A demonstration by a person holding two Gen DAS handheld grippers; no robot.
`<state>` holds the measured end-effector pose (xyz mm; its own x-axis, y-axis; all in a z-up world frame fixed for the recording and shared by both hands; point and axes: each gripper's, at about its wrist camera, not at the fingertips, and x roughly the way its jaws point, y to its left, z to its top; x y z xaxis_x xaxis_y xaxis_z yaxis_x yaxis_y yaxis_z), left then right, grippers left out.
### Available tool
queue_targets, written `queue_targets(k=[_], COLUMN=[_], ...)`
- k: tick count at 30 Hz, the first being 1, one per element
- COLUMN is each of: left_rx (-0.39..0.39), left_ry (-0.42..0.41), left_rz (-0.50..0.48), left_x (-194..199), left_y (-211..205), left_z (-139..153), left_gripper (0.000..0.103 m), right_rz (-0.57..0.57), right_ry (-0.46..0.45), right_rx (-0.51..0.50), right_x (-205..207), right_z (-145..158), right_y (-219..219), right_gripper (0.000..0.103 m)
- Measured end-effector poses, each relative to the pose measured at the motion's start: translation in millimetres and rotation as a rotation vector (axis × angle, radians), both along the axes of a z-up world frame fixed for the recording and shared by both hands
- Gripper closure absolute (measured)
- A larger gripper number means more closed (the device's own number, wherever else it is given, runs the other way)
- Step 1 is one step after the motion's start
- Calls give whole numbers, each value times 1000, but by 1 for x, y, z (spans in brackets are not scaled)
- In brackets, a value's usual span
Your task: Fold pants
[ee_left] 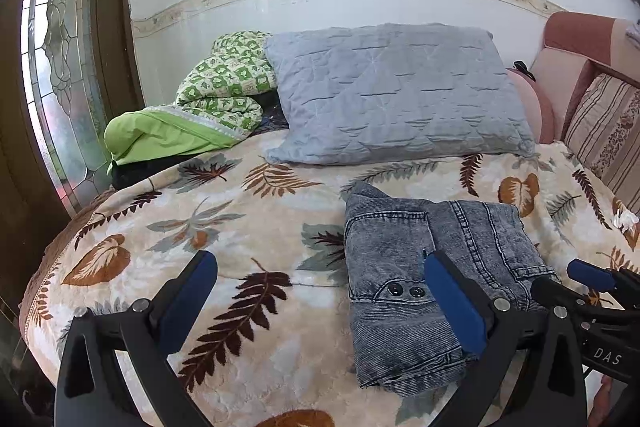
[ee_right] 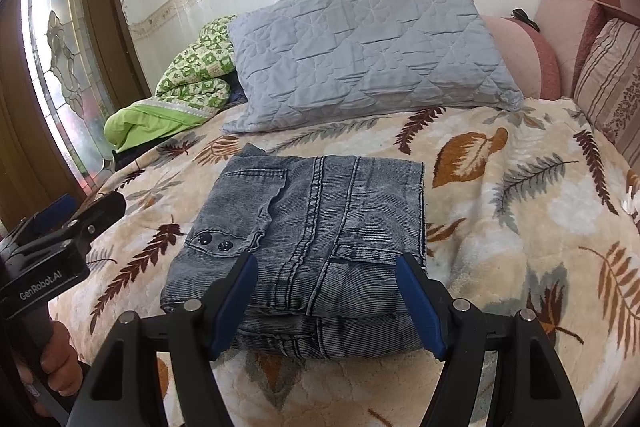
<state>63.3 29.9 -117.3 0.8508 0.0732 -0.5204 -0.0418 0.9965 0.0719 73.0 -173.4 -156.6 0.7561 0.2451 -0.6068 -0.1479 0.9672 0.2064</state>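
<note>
The folded grey-blue washed-denim pants (ee_right: 296, 239) lie as a compact rectangular bundle on the cream plush bed blanket with brown and grey leaf print (ee_right: 520, 227), toward its near edge, well apart from the quilted grey-blue pillow (ee_right: 368, 55) at the far edge. Two dark snap buttons (ee_right: 214, 242) show on the upper pocket flap. The right gripper (ee_right: 326, 301) has its blue-padded fingers spread, one on each side of the bundle's near end; whether the pads touch the denim cannot be told. The left gripper (ee_left: 320, 303) has its jaws spread wide, its right finger (ee_left: 454, 303) over the pants' left part. A crumpled green patterned quilt (ee_left: 208, 99) lies at the far left corner.
</note>
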Motion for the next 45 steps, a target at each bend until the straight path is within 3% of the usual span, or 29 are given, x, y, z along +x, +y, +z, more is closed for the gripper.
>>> queue_targets(k=[45], left_rx=[-4], left_ry=[-24], left_rz=[-43], left_x=[-6], left_y=[-6], left_z=[5], left_gripper=[0], right_rz=[6], right_ry=[13], right_rx=[-4], right_x=[1], right_z=[-2], right_y=[1], right_gripper=[28])
